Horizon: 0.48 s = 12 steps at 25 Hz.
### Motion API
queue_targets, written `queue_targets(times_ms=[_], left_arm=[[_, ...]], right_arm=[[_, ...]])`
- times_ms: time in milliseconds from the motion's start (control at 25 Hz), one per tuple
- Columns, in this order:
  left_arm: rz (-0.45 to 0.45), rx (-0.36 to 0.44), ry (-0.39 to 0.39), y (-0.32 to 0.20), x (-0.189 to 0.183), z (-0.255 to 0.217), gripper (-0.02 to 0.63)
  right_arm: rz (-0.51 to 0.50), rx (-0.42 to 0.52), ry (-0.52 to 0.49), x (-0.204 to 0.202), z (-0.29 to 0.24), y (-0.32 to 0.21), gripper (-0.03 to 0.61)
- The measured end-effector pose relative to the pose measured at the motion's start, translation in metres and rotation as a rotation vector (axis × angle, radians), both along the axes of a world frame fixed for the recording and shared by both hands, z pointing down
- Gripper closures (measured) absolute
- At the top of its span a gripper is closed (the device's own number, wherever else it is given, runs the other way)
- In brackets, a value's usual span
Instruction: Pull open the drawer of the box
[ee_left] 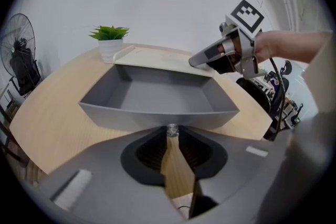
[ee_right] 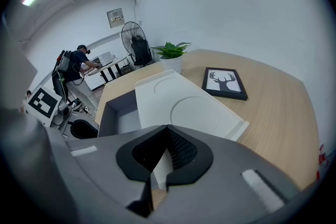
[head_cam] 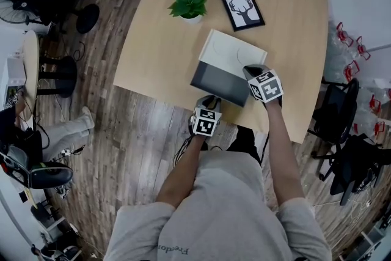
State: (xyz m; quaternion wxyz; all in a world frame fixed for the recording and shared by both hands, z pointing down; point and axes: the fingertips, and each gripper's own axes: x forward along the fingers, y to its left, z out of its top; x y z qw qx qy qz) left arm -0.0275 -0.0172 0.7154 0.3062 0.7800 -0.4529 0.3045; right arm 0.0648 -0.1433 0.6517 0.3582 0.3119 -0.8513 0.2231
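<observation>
Grey drawer (ee_left: 157,96) out of white box (ee_right: 195,110), knob (ee_left: 172,129) in left claw (ee_left: 172,139); right claw (ee_right: 167,129) closed

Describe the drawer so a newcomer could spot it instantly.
On the light wooden table, near the person's edge, sits a flat white box. The drawer sticks out of its front: an open, empty tray, grey against the white box, its small silver knob pinched in the left claw.

Left gripper (head_cam: 208,101) at the worktop's near edge, jaws pinched together on the drawer knob (ee_left: 172,130). Left forearm (head_cam: 183,171) bare, reaching forward. Right gripper (head_cam: 250,72) further in over the worktop, jaws closed, nothing between them. Right forearm (head_cam: 282,143) nearly straight.
</observation>
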Motion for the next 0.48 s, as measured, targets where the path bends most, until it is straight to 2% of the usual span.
queue_targets(times_ms=[480], left_arm=[[0.005, -0.007, 0.001, 0.016, -0.004, 0.003, 0.486]], right_arm=[[0.019, 0.010, 0.002, -0.001, -0.001, 0.004, 0.577]])
